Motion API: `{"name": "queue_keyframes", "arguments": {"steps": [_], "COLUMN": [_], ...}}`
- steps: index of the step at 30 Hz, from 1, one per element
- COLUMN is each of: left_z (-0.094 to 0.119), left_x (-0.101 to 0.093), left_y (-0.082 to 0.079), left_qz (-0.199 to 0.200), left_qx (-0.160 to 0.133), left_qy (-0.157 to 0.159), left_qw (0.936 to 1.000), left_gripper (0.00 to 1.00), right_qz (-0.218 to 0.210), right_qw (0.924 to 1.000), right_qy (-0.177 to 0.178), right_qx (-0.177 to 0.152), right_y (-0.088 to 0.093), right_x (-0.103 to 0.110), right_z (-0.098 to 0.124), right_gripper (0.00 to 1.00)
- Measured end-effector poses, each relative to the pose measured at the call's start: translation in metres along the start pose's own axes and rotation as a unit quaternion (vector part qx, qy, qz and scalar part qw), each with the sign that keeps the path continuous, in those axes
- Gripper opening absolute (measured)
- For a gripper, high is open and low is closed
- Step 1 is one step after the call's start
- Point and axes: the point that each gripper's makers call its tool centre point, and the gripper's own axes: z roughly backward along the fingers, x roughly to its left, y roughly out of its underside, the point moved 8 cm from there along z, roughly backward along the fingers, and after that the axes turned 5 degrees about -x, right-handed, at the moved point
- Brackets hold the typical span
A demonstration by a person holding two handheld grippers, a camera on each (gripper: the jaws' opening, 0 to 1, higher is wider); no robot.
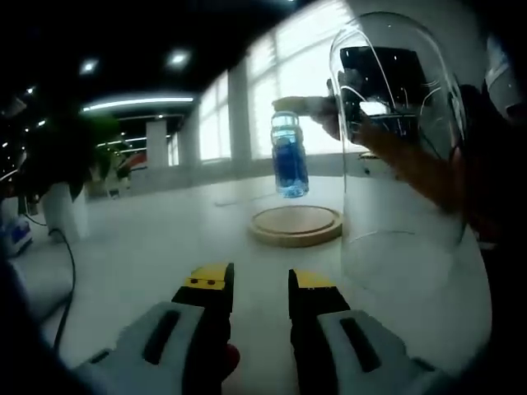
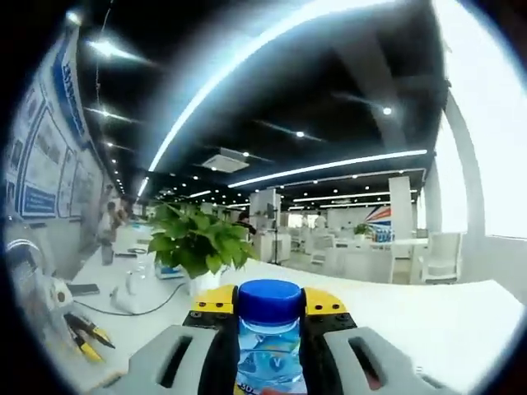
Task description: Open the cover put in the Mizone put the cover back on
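In the left gripper view we see our left tongs (image 1: 260, 290) low in the frame, jaws parted with bare table (image 1: 165, 239) between them and nothing held. Ahead on the table lies a round wooden base (image 1: 297, 224). Above it hangs the bottle (image 1: 290, 155), blue liquid in its lower half, clear of the base. Its cap end meets a pale shape that runs off to the right, but backlight from the windows (image 1: 288, 99) washes that out, so we cannot make out what grips it there. The glass cover (image 1: 401, 140) stands in the air at the right, lifted off the base; through its wall we see a person's arm (image 1: 428, 173), warped by the glass, and the cover's lower rim is hard to trace. What holds the cover up is hidden from us. A plant (image 1: 62, 148) in a white pot stands at the left, with a dark cable beside it.

In the right gripper view our right tongs (image 2: 269, 317) are closed against the bottle (image 2: 268, 354), one jaw on each side just below its blue cap. The bottle's lower part is cut off by the frame. Beyond it a leafy plant (image 2: 196, 240) sits on the table (image 2: 428, 321).
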Motion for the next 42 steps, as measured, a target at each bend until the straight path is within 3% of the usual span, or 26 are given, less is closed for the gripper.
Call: {"name": "queue_keyframes", "arguments": {"steps": [13, 38, 42], "left_z": [0.000, 0.000, 0.000], "left_x": [0.000, -0.001, -0.001], "left_y": [0.000, 0.000, 0.000], "left_qz": [0.000, -0.002, -0.002], "left_qx": [0.000, 0.001, 0.001], "left_qy": [0.001, 0.003, 0.003], "left_qw": [1.0000, 1.0000, 1.0000], "left_gripper": [0.21, 0.21, 0.21], "right_qz": [-0.021, -0.022, -0.020], "right_qw": [0.9949, 0.9860, 0.9852], "right_qy": [-0.097, -0.165, -0.168], "right_qx": [-0.018, 0.011, 0.029], "right_y": [-0.013, 0.002, 0.010], "right_x": [0.035, 0.063, 0.063], "right_z": [-0.004, -0.012, -0.013], "right_gripper": [0.20, 0.20, 0.20]}}
